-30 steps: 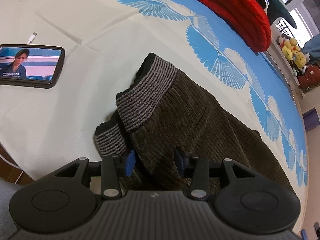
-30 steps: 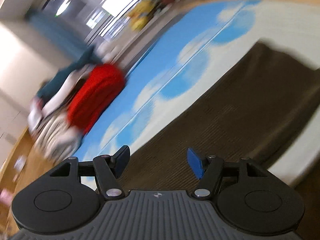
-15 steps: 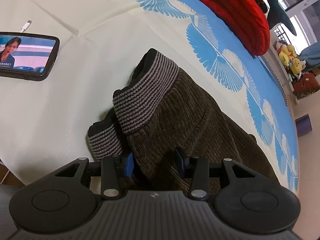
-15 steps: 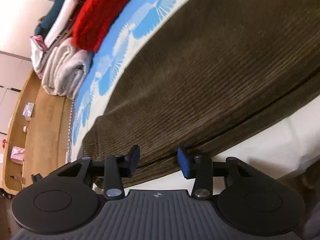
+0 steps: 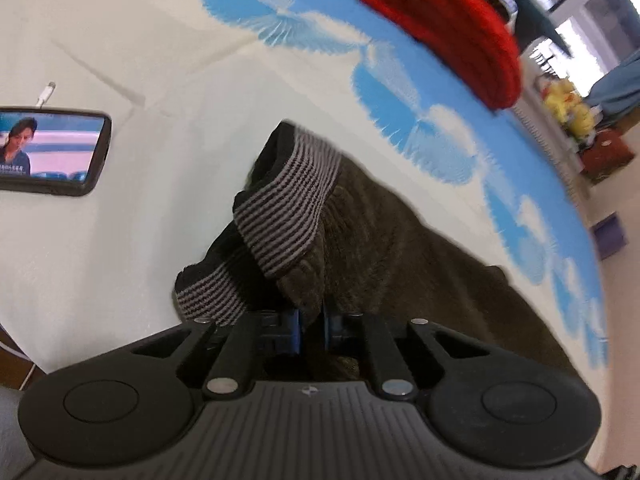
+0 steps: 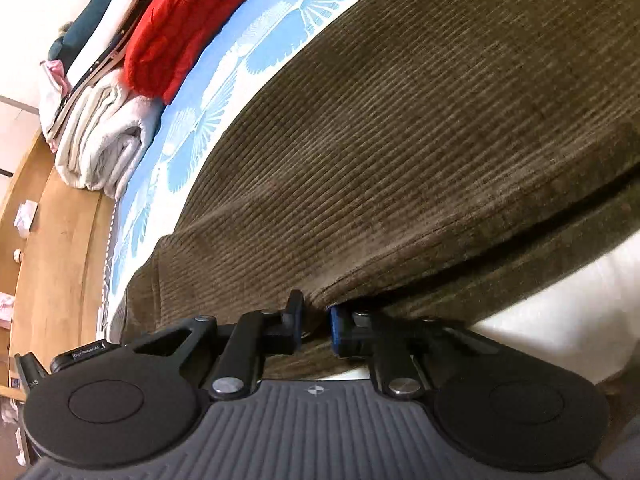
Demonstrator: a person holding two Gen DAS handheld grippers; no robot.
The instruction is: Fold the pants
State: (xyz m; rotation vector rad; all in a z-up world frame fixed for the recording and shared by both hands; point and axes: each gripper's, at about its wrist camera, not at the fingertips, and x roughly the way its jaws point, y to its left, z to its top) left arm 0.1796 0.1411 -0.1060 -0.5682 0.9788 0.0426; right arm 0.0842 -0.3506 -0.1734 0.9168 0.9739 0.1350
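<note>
Dark olive corduroy pants (image 5: 400, 248) with a grey-and-black striped waistband (image 5: 286, 220) lie on a bed sheet. My left gripper (image 5: 311, 326) is shut on the pants' near edge just below the waistband. In the right wrist view the pants (image 6: 420, 140) fill most of the frame, lying folded lengthwise. My right gripper (image 6: 316, 324) is shut on the near edge of the upper layer of the pants, close to the leg end.
A phone (image 5: 48, 152) with a lit screen and a cable lies on the cream-and-blue sheet (image 5: 160, 80) at the left. A red blanket (image 5: 452, 28) (image 6: 188, 20) and folded pale linens (image 6: 104, 140) are stacked at the far side. A wooden floor (image 6: 52, 240) lies beyond the bed edge.
Both grippers have closed from open onto the pants' near edge. The right gripper came down to the fabric from a raised, moving position.
</note>
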